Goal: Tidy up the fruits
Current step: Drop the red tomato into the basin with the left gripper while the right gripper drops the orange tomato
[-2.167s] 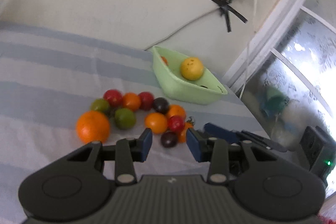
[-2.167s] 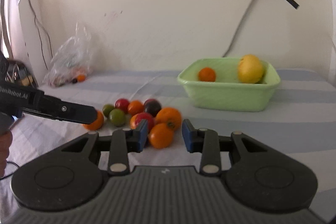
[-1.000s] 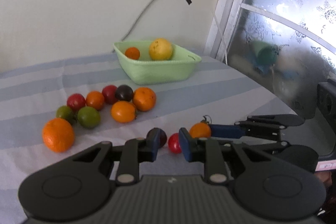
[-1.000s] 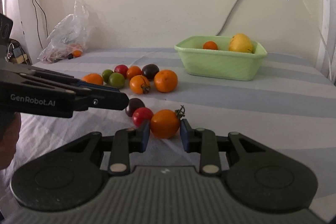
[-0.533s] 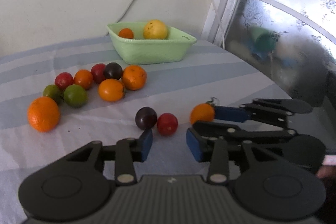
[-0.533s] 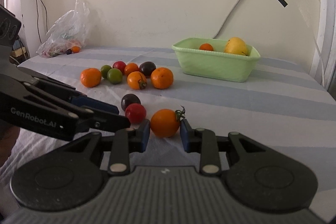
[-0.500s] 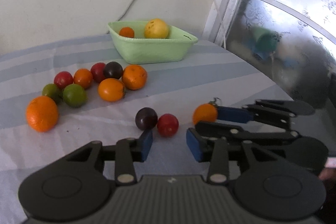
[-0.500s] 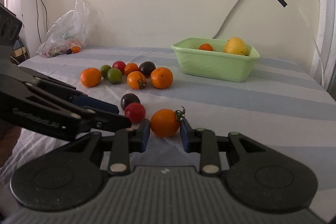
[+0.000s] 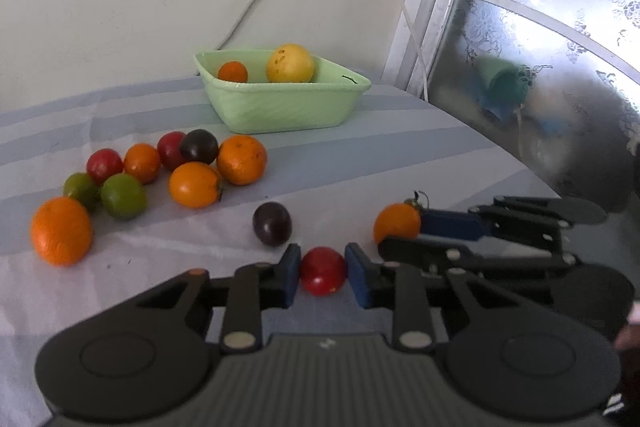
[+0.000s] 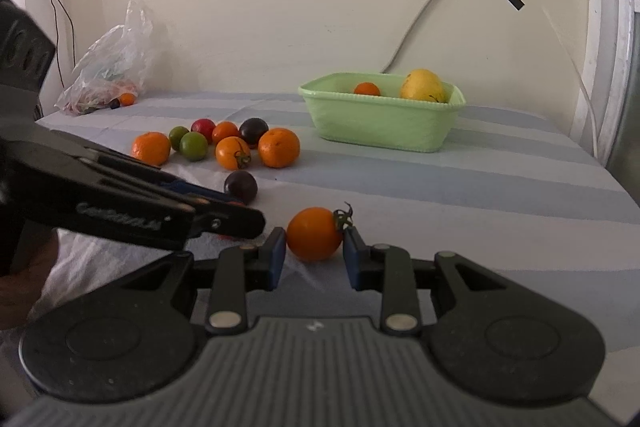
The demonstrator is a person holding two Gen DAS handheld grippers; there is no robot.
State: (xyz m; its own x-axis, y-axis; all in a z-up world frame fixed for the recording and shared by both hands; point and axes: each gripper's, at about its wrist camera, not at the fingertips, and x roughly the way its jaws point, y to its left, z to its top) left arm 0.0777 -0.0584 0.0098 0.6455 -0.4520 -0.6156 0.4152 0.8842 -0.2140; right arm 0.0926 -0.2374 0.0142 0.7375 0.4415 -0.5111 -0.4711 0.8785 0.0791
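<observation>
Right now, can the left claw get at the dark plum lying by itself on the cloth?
Probably not yet: the left claw is shut on the red tomato. The dark plum lies just beyond with nothing between.

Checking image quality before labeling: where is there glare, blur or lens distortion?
Left wrist view: frosted window blows out white at right; fisheye bends its frame; fruit stays sharp. Right wrist view: even, soft light; the left gripper crossing close is blurred, its lettering smeared.
</observation>
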